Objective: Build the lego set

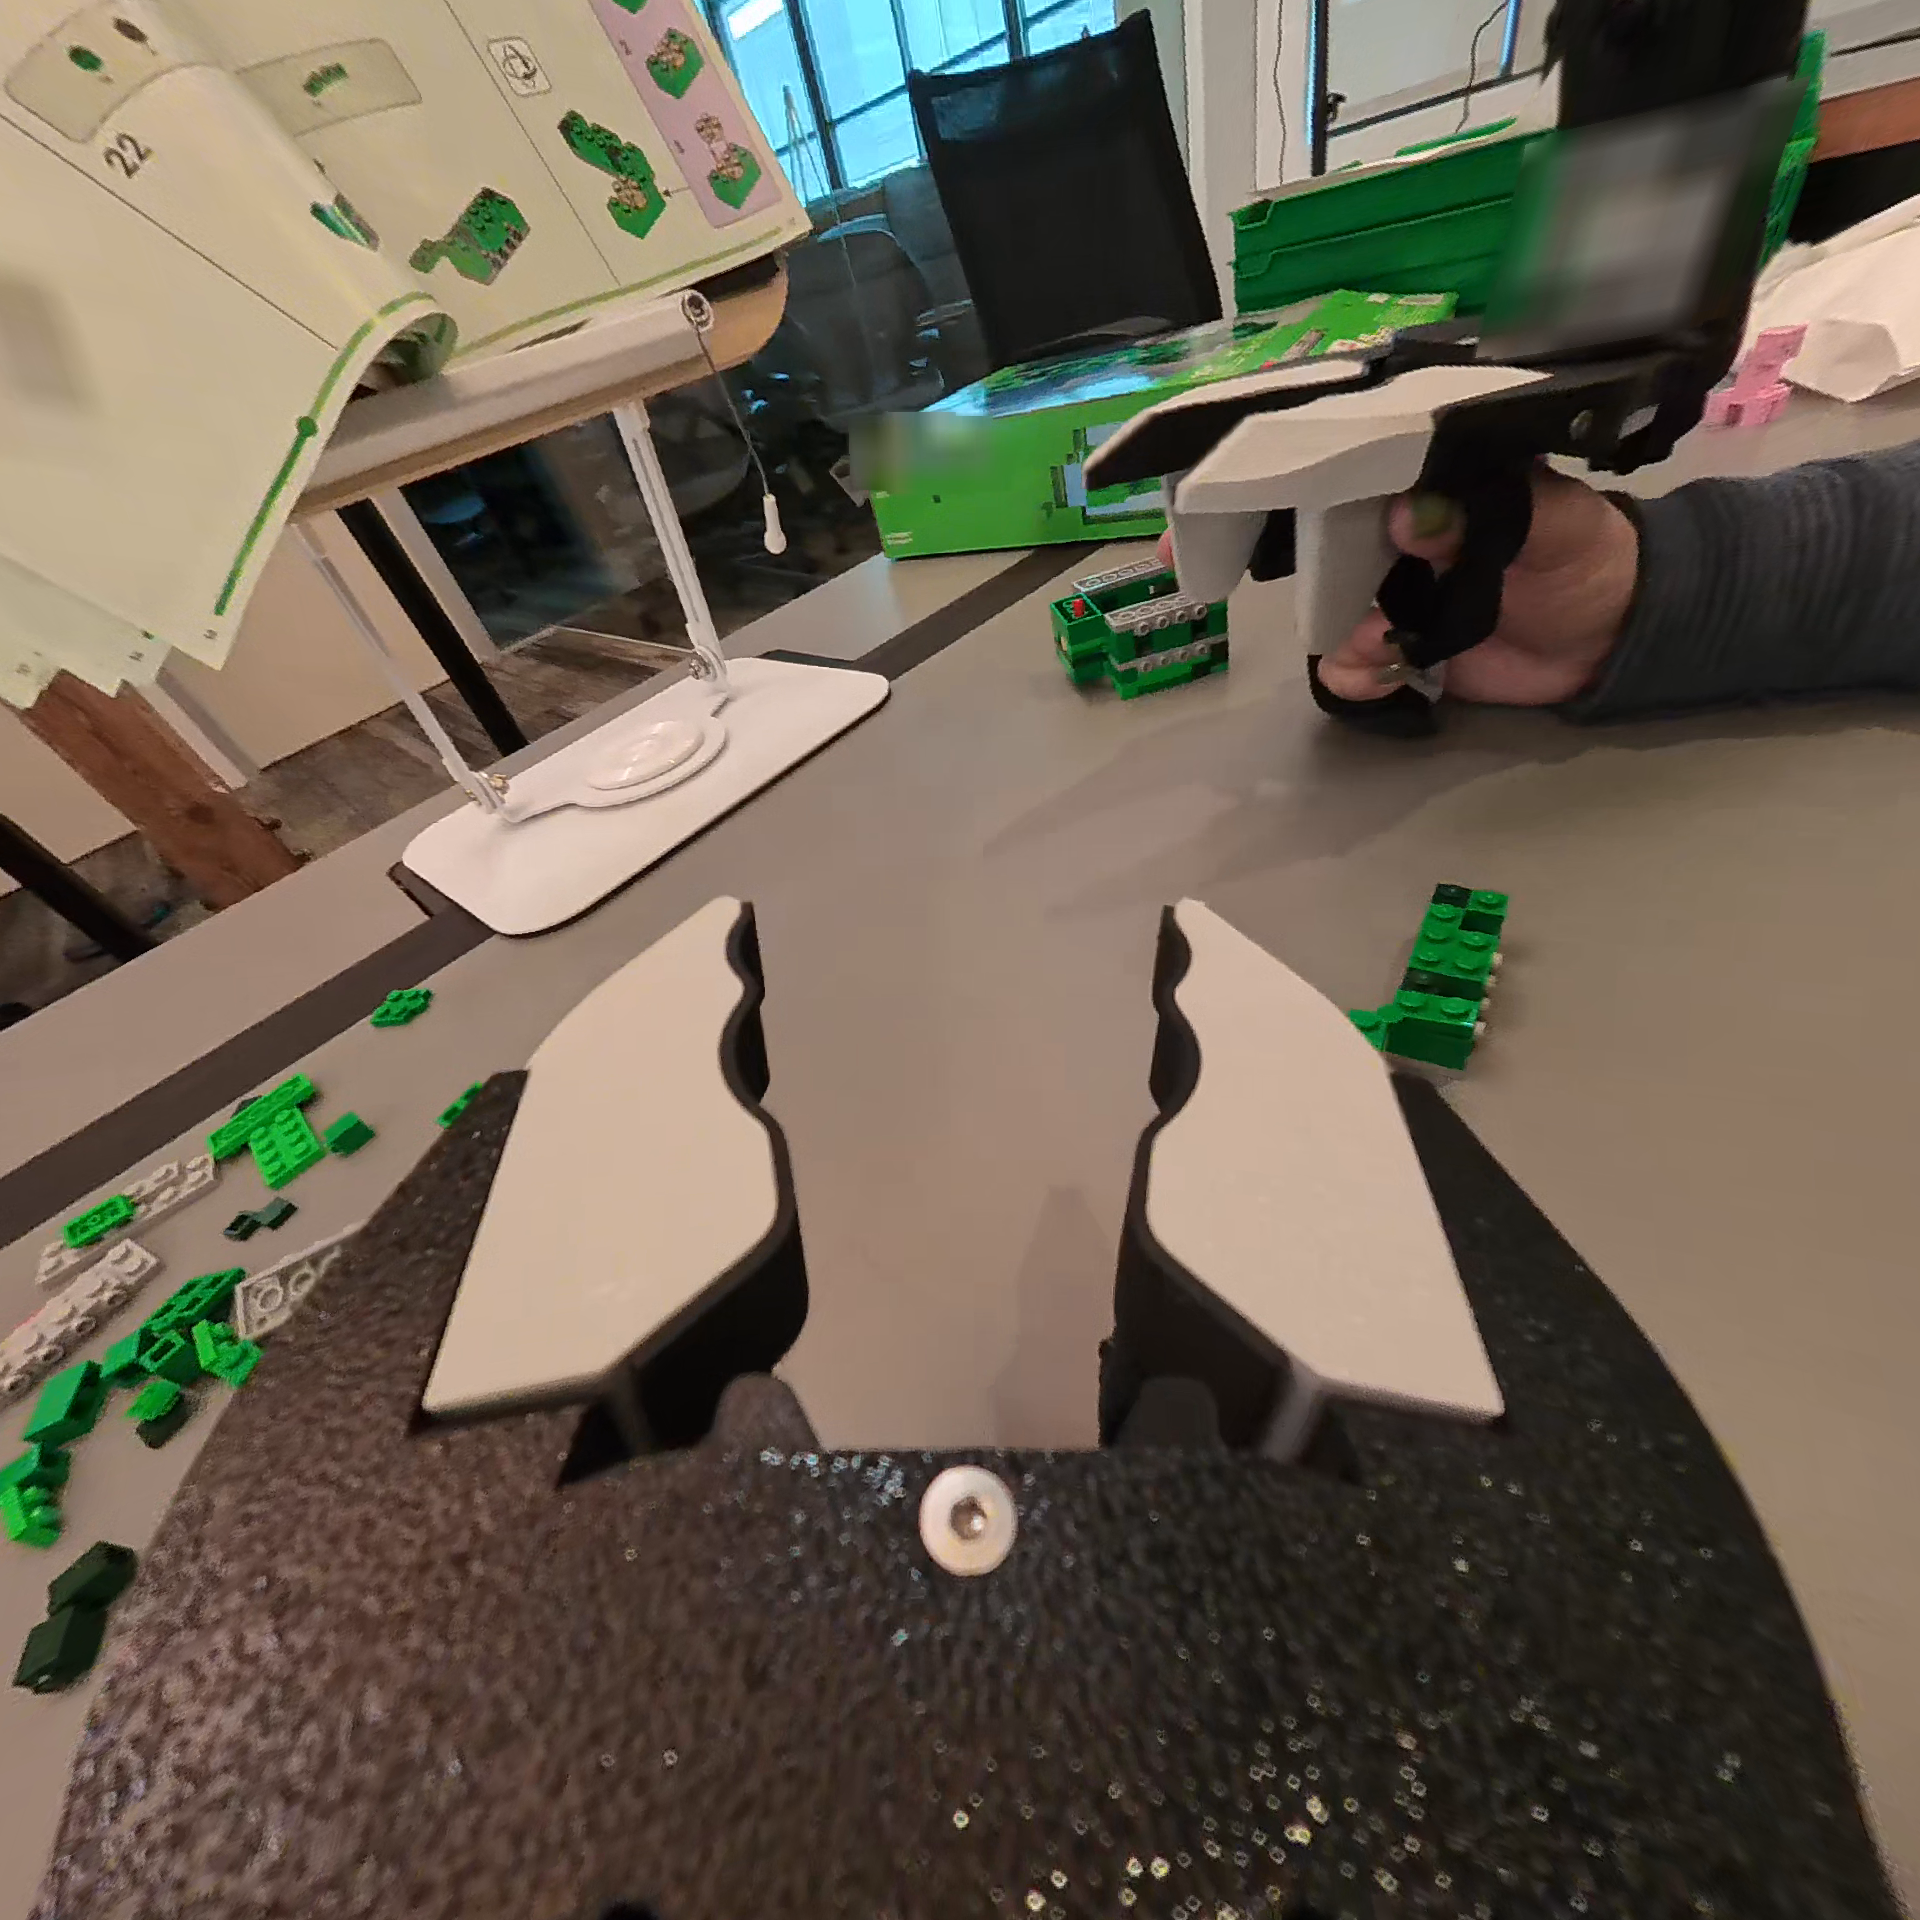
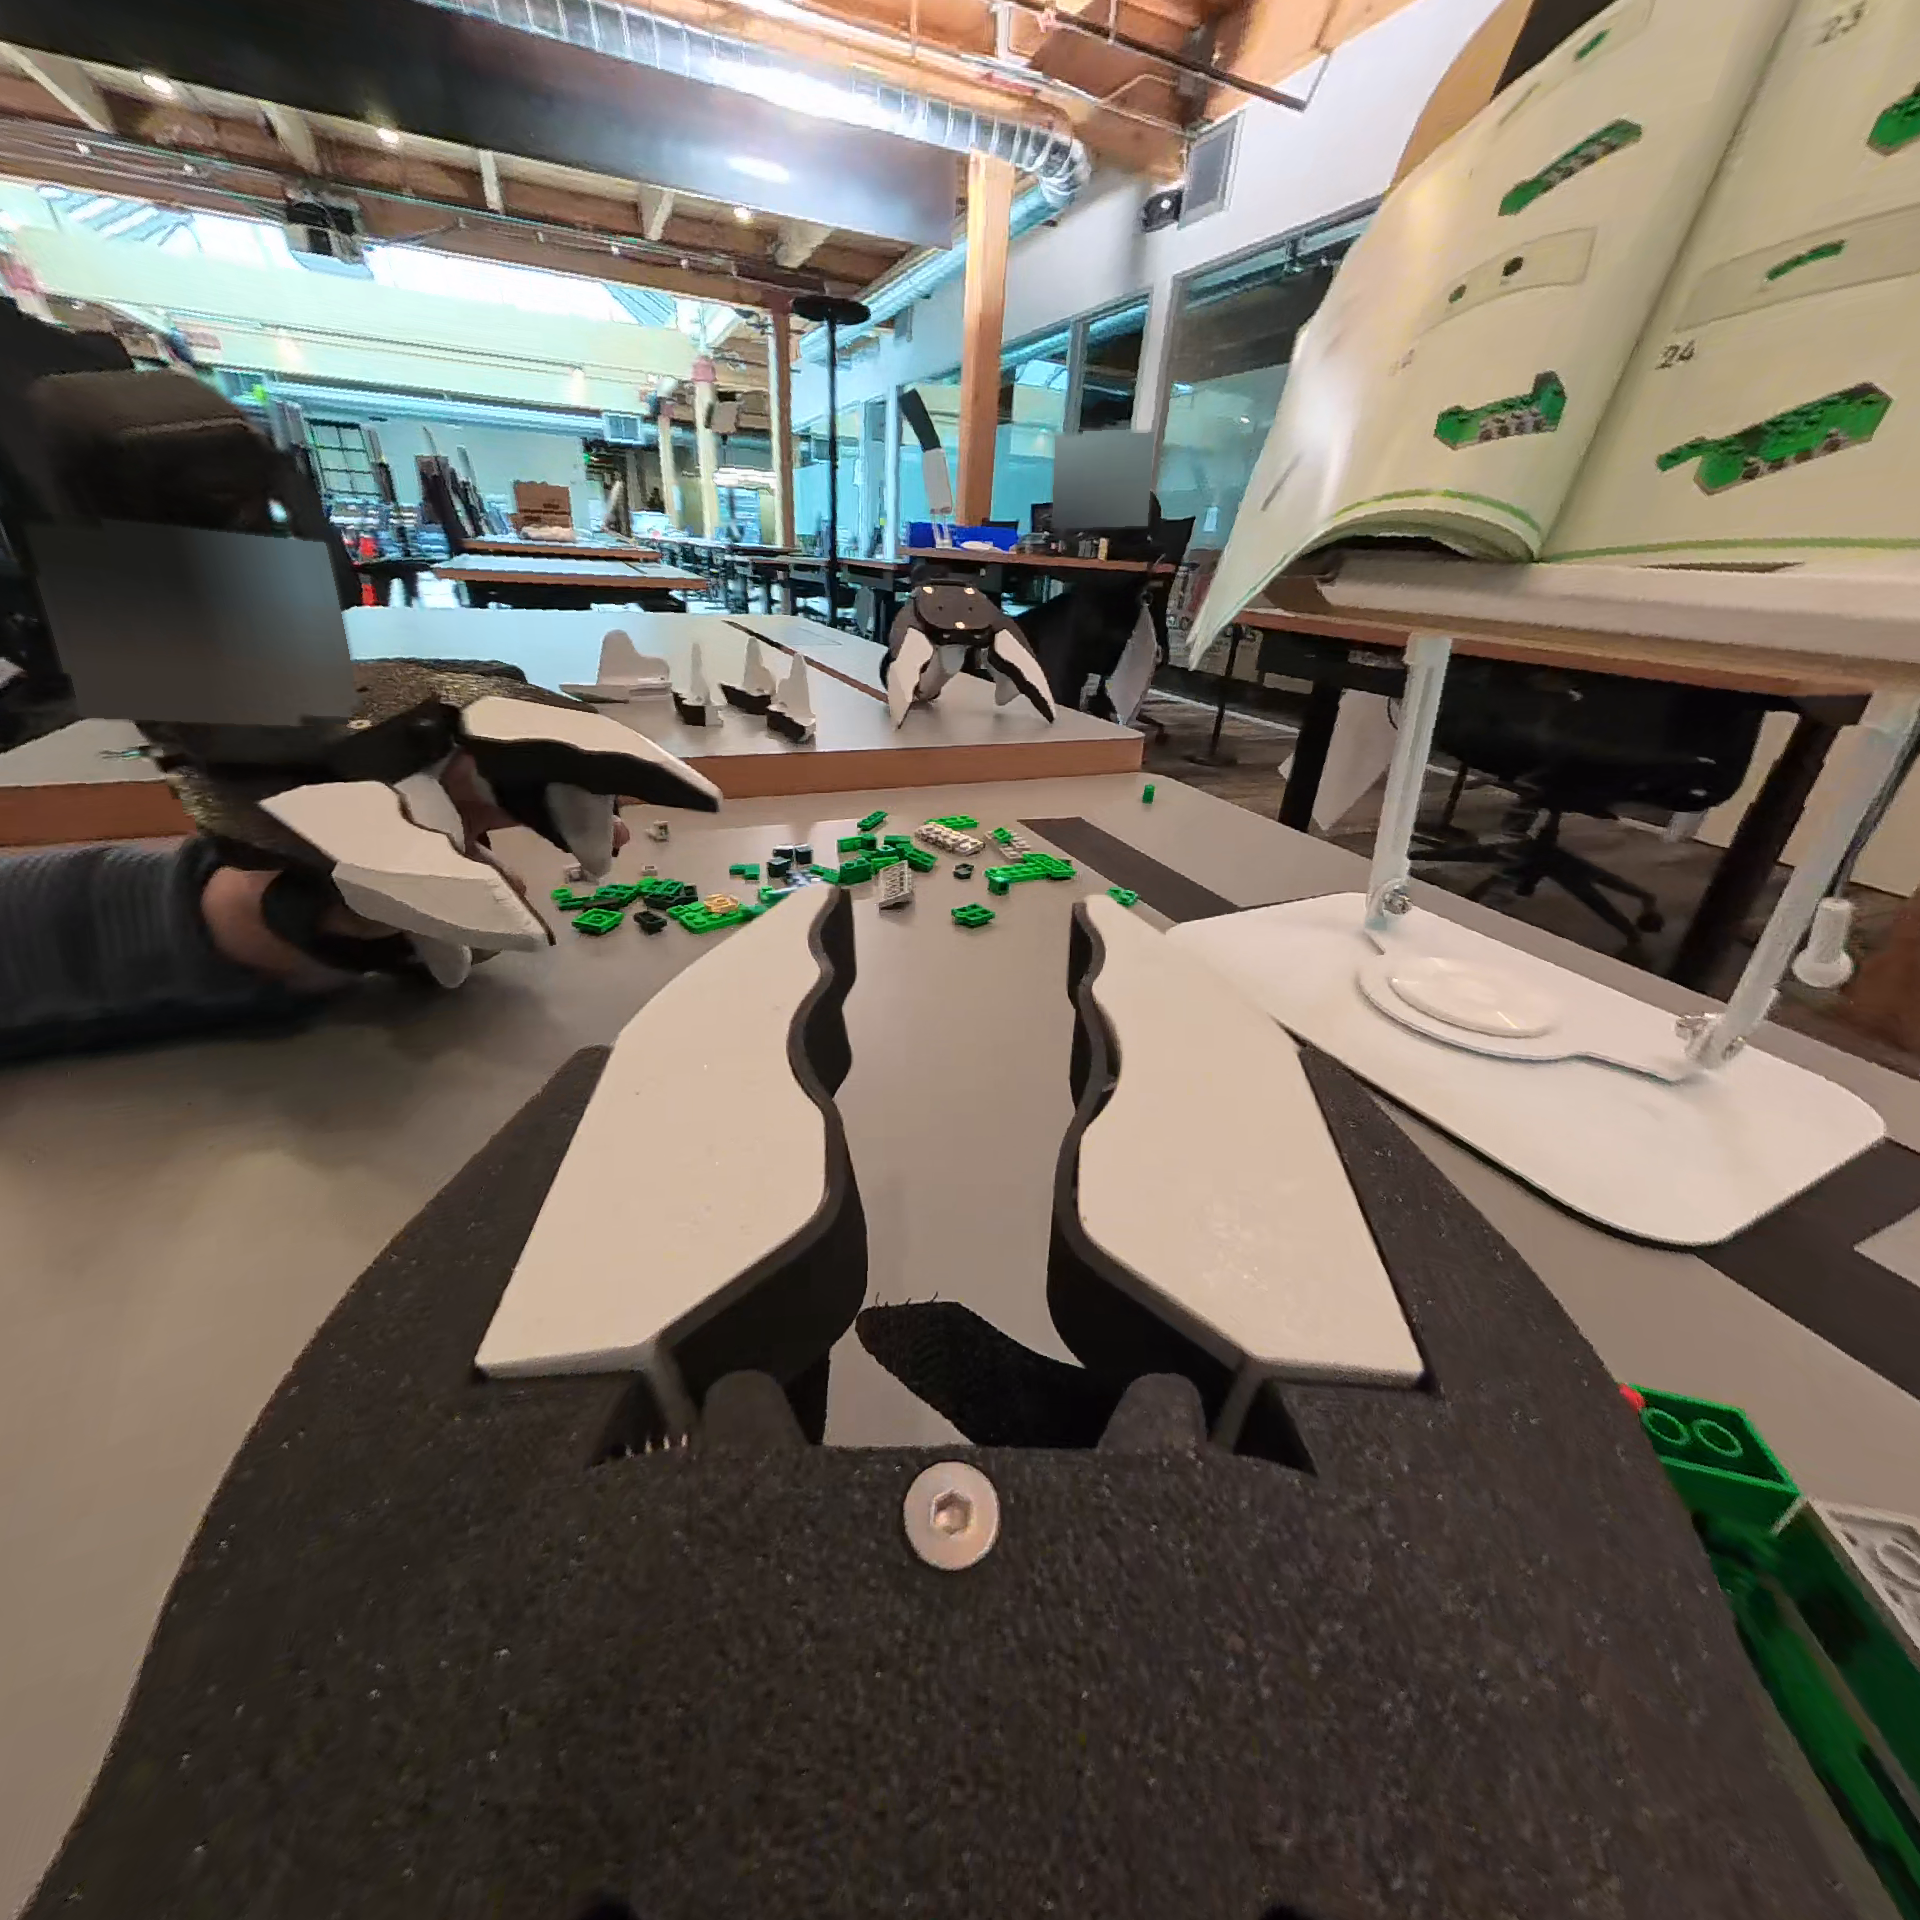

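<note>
Left gripper [image 1: 956, 935]: jaws spread wide, nothing between them, only bare grey table [image 1: 1039, 810] showing in the gap. Right gripper [image 2: 961, 914]: jaws parted too, narrower gap, empty; it hangs just above a green-and-grey partial build [image 1: 1143, 634] that sits toward the table's far edge. A hand [image 1: 1507, 603] with a dark ribbed sleeve grips the right tool's handle, resting on the table.

A second green assembly [image 1: 1444, 977], long and stepped, lies just beside the left gripper's right finger tip. So two built pieces in view.

Loose bricks [image 1: 156, 1299] scattered along the table's left side: mostly bright green, several light grey plates, a few dark green. Too many and too small for a sure count.

One white book stand [image 1: 644, 769] straddles the dark seam between table sections, carrying one open instruction booklet [image 1: 312, 208]. One green set box [image 1: 1039, 457] lies flat at the far edge; green trays [image 1: 1371, 229] are stacked behind it, number unclear. Small pink blocks [image 1: 1766, 374] at the far right.

Room: open workshop with timber beams and posts, exposed ducting, glass partitions, black office chair [image 1: 1060, 187]. On a neighbouring table [image 2: 727, 644], one spare gripper [image 2: 961, 655] and about four loose spare fingers [image 2: 748, 686] standing upright.
</note>
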`<state>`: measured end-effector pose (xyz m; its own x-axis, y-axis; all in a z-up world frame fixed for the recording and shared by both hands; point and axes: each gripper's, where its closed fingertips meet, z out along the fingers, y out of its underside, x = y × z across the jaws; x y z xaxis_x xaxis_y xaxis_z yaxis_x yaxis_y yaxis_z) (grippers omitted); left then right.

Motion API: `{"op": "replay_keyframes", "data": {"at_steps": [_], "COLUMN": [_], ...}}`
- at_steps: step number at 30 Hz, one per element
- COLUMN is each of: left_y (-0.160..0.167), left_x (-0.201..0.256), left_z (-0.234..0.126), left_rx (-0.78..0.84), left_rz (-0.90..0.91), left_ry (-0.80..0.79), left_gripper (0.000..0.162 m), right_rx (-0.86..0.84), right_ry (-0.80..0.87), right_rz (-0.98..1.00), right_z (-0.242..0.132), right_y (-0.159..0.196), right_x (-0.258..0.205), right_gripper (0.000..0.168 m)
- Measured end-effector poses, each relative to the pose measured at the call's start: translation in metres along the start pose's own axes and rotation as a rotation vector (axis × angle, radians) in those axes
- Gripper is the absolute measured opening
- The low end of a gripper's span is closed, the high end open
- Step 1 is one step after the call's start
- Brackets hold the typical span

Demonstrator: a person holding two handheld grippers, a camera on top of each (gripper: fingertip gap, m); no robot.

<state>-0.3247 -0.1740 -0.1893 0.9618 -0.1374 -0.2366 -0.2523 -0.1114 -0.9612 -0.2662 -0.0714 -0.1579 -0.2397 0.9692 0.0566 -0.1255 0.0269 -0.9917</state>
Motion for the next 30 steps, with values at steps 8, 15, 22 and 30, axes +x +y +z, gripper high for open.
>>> {"op": "replay_keyframes", "data": {"at_steps": [8, 15, 22, 30], "left_y": [0.001, 0.003, 0.008, 0.006], "left_x": [0.006, 0.006, 0.005, -0.001], "left_z": [0.002, 0.003, 0.006, 0.005], "left_rx": [-0.008, -0.025, -0.060, -0.050], "left_rz": [0.062, 0.084, 0.116, 0.101], "left_ry": [0.004, -0.010, -0.038, -0.070], "left_gripper": [0.067, 0.059, 0.050, 0.043], "right_rx": [0.045, 0.045, 0.036, 0.026], "right_ry": [0.192, 0.245, 0.243, 0.235], "right_rz": [-0.166, -0.213, -0.229, -0.247], "right_z": [-0.004, -0.006, -0.006, -0.005], "right_y": [-0.010, -0.011, -0.009, -0.008], "right_x": [0.015, 0.020, 0.019, 0.017], "right_gripper": [0.039, 0.041, 0.034, 0.031]}}
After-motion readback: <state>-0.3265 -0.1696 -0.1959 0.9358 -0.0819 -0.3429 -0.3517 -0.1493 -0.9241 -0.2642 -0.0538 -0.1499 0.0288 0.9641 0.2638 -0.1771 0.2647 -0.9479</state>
